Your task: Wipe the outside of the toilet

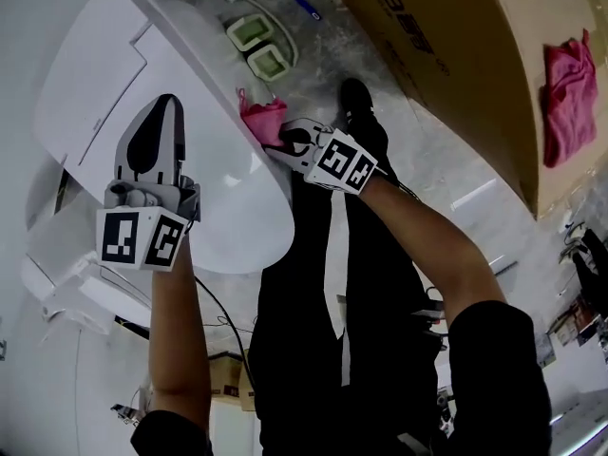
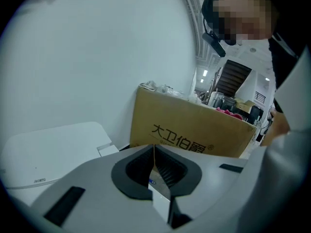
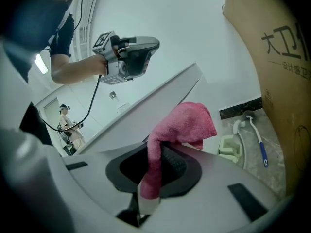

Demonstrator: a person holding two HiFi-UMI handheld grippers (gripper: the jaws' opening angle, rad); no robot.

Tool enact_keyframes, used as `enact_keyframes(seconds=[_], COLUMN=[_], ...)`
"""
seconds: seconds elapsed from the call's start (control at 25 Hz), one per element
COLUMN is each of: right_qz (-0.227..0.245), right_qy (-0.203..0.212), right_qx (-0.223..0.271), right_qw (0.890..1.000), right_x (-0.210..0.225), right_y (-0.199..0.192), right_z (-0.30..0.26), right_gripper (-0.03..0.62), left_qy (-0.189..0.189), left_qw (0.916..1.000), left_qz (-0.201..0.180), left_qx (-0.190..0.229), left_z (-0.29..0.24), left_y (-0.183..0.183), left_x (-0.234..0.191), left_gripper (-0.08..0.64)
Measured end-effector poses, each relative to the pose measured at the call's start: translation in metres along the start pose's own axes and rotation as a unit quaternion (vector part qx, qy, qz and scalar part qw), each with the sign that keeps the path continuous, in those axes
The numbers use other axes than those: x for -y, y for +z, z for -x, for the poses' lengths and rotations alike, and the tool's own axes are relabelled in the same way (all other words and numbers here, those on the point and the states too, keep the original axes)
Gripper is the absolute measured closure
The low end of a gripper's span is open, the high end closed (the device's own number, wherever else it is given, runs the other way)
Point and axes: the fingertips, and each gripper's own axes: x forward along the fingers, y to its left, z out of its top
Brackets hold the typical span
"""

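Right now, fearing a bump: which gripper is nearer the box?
Right. Right gripper is at the toilet's edge facing the box; left gripper is over its top, farther.

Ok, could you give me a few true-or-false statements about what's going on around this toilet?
1. The right gripper grips a pink cloth by the toilet. True.
2. The left gripper grips a cloth too. False: its jaws are together with nothing between them.
3. A second pink cloth lies on the cardboard box. True.
4. The cardboard box sits on top of the toilet. False: it stands beside the toilet.
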Motion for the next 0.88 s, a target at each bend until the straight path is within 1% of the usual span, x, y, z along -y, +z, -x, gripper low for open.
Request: enact_keyframes(seconds=[0.12, 0.28, 0.36, 0.52, 0.76, 0.88], right_qz=[0.002, -0.014, -0.019, -0.025, -0.046, -0.057], right_qy=[0.013, 0.000, -0.001, 0.006, 0.029, 0.042], right_qx=[-0.004, 0.003, 0.003, -0.001, -0.012, -0.020], right_qw=[1.000, 1.000, 1.000, 1.000, 0.998, 0.997], right_x=[-0.015, -0.027, -0.035, -0.051, -0.083, -0.094], right_y=[-0.010, -0.025, -0.033, -0.047, -0.074, -0.083], right_z=[0.008, 0.016, 0.020, 0.027, 0.038, 0.040], right_gripper=[0.528, 0.528, 0.528, 0.528, 0.528, 0.528], left_qy=[-0.007, -0.032, -0.038, -0.041, -0.045, -0.044], left_qw=[1.0000, 0.9993, 0.9990, 0.9988, 0.9986, 0.9987], left_qz=[-0.005, -0.017, -0.022, -0.026, -0.028, -0.024], left_qx=[0.001, 0.001, 0.001, 0.001, -0.001, 0.000], left_z=[-0.004, -0.011, -0.011, -0.013, -0.015, -0.015], left_y=[-0.003, -0.003, -0.003, -0.004, -0.011, -0.013], left_x=[0.008, 0.022, 0.024, 0.024, 0.030, 0.032], left_gripper=[0.538, 0.538, 0.538, 0.538, 0.538, 0.538])
